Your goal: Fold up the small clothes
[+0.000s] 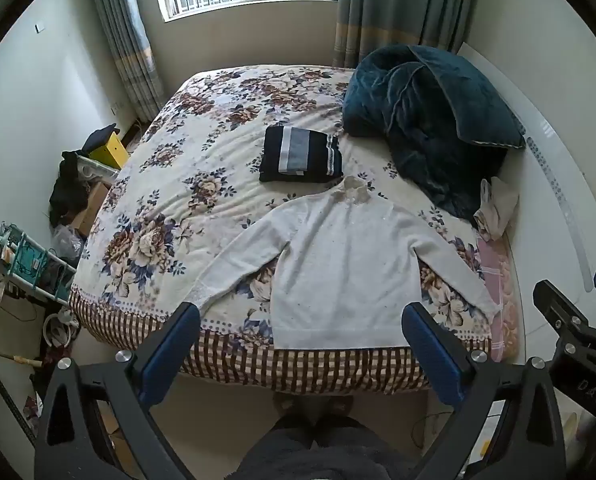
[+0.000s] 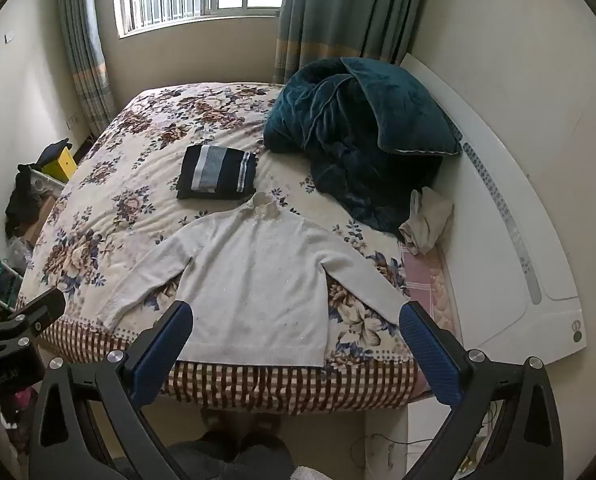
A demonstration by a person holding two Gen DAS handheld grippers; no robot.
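A white long-sleeved sweater (image 1: 338,264) lies flat, sleeves spread, at the near edge of the floral bed (image 1: 177,184); it also shows in the right wrist view (image 2: 253,284). A folded dark striped garment (image 1: 300,154) lies behind its collar, also in the right wrist view (image 2: 217,172). My left gripper (image 1: 302,320) is open and empty, held above the bed's near edge in front of the sweater's hem. My right gripper (image 2: 295,320) is open and empty, also short of the hem.
A crumpled teal blanket (image 1: 430,120) is heaped at the back right, with a small beige cloth (image 1: 498,204) beside it. A white headboard (image 2: 510,216) runs along the right. Boxes and clutter (image 1: 77,184) stand on the floor at the left.
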